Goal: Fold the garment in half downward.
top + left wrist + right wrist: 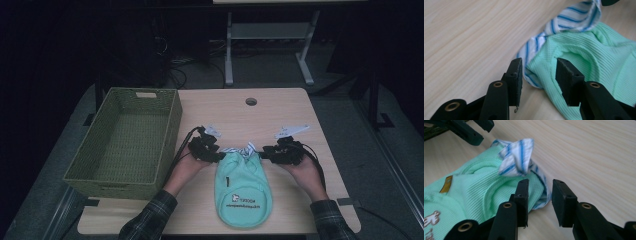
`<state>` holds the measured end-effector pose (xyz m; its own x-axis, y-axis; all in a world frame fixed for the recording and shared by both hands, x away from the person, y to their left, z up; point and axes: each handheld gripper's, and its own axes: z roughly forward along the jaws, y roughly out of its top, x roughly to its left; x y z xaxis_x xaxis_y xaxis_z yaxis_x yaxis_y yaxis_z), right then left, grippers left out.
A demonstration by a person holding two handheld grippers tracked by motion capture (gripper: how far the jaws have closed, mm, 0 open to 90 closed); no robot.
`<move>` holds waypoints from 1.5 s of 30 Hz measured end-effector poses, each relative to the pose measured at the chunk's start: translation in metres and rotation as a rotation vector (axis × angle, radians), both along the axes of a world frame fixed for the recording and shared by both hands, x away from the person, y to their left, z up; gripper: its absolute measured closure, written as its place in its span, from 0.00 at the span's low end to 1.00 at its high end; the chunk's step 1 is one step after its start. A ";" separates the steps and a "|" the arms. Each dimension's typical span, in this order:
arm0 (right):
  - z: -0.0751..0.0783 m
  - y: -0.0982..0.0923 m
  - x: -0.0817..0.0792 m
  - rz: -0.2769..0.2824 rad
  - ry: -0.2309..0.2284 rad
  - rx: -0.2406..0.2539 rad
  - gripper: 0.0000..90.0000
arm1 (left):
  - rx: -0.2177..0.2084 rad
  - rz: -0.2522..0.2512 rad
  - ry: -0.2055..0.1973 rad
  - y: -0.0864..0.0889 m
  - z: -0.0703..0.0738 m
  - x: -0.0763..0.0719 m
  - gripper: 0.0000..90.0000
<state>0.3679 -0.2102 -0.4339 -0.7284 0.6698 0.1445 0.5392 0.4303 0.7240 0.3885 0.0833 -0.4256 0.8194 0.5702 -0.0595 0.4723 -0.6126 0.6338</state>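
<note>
High view first: the left gripper and right gripper sit at either shoulder of a mint-green garment lying flat on the table, with its striped collar between the two tools and a wicker basket beyond the left one. Left gripper view: the jaws stand apart, with the garment's striped edge in the gap just ahead of the pads, untouched. Right gripper view: its jaws are also parted, the garment's corner lying between them unpinched, the raised collar just beyond. My worry is that with both grips loose the bunched collar could stay crumpled, or a closing jaw could catch only the thin striped trim and drag the cloth askew.
</note>
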 end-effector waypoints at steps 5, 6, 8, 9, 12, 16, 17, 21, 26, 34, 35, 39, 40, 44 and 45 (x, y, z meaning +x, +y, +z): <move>-0.003 0.002 0.014 -0.008 0.011 0.029 0.74 | -0.007 0.017 -0.001 -0.002 -0.003 0.013 0.61; -0.005 0.002 0.016 -0.011 0.019 0.042 0.74 | -0.006 0.019 0.001 -0.002 -0.004 0.016 0.61; -0.010 0.003 0.020 -0.003 0.030 0.046 0.74 | -0.006 0.026 0.009 -0.002 -0.007 0.021 0.61; -0.013 0.004 0.022 0.000 0.037 0.038 0.74 | -0.002 0.029 0.010 -0.003 -0.008 0.023 0.61; -0.019 0.007 0.024 0.009 0.059 0.046 0.74 | -0.005 0.036 0.024 -0.003 -0.014 0.027 0.61; -0.026 0.013 0.026 0.018 0.072 0.022 0.74 | 0.022 0.018 0.040 -0.004 -0.022 0.031 0.59; -0.028 0.015 0.027 0.016 0.076 0.014 0.74 | 0.024 0.015 0.044 -0.005 -0.025 0.032 0.59; -0.035 0.017 0.027 0.028 0.080 -0.015 0.75 | 0.045 0.005 0.059 -0.007 -0.031 0.033 0.58; -0.037 0.018 0.024 0.037 0.068 -0.021 0.79 | 0.061 -0.003 0.041 -0.008 -0.031 0.031 0.57; -0.039 0.020 0.019 0.039 0.065 -0.005 0.93 | 0.058 -0.029 0.018 -0.012 -0.032 0.025 0.71; -0.039 0.020 0.019 0.039 0.066 -0.007 0.94 | 0.057 -0.036 0.020 -0.013 -0.032 0.025 0.75; -0.038 0.021 0.018 0.042 0.055 -0.019 0.95 | 0.048 -0.047 0.035 -0.014 -0.031 0.024 0.88; -0.038 0.021 0.018 0.041 0.053 -0.023 0.95 | 0.046 -0.049 0.040 -0.014 -0.031 0.024 0.90; -0.038 0.022 0.017 0.035 0.054 -0.026 0.96 | 0.070 -0.050 0.031 -0.016 -0.030 0.022 0.95; -0.037 0.021 0.018 0.036 0.053 -0.027 0.96 | 0.074 -0.044 0.027 -0.017 -0.029 0.021 0.95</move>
